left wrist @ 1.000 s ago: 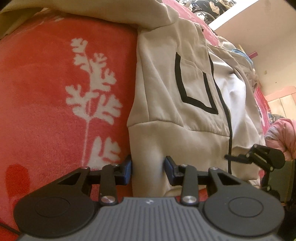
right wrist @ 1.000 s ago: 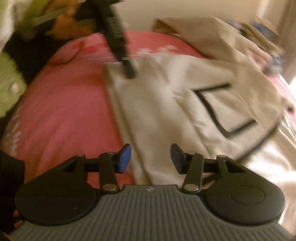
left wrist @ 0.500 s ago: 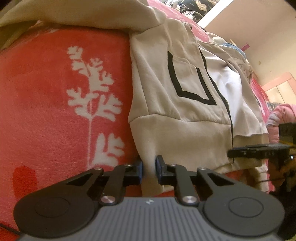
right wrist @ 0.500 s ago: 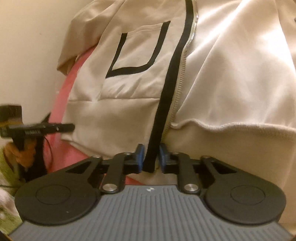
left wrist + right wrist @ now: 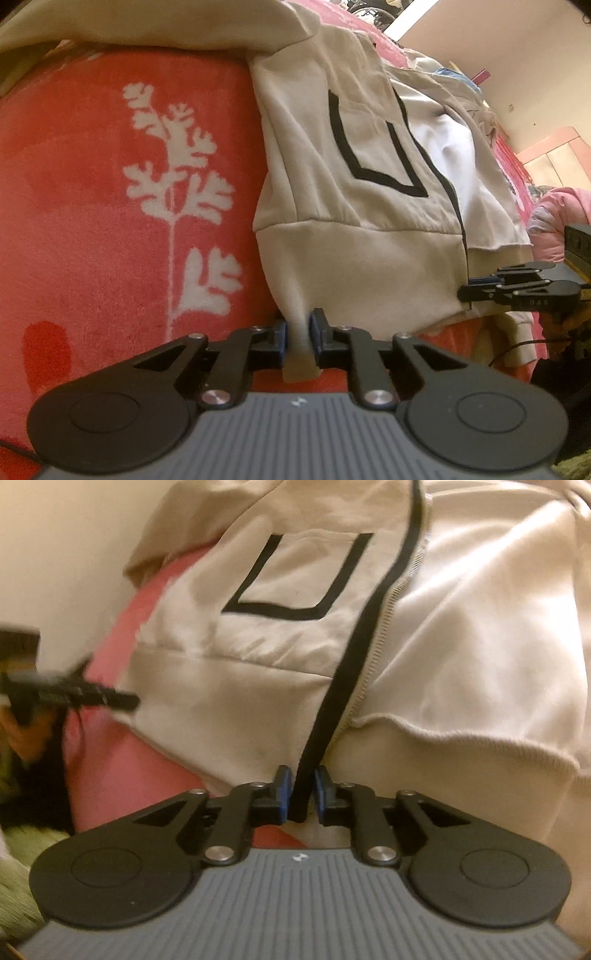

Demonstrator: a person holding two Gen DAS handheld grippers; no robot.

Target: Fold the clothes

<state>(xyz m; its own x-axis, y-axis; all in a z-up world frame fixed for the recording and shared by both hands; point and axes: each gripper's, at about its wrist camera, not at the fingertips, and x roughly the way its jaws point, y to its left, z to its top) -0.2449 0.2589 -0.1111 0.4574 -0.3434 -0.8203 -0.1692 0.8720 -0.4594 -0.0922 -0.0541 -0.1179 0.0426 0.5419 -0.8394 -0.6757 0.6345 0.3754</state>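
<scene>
Red blanket (image 5: 110, 240) under beige zip jacket (image 5: 351, 258), spread open, unfolded. Left gripper (image 5: 298, 334) clamped on hem corner; right gripper (image 5: 302, 797) clamped on hem at black zipper band (image 5: 321, 720). Folding all left.

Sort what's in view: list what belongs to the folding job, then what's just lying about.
Part of the job:
- beige zip hoodie, spread on the bed
- left gripper, shut on the hoodie's hem corner
- right gripper, shut on the black zipper band

Just lying about:
- red leaf-print blanket
- pink garment at the far right
</scene>
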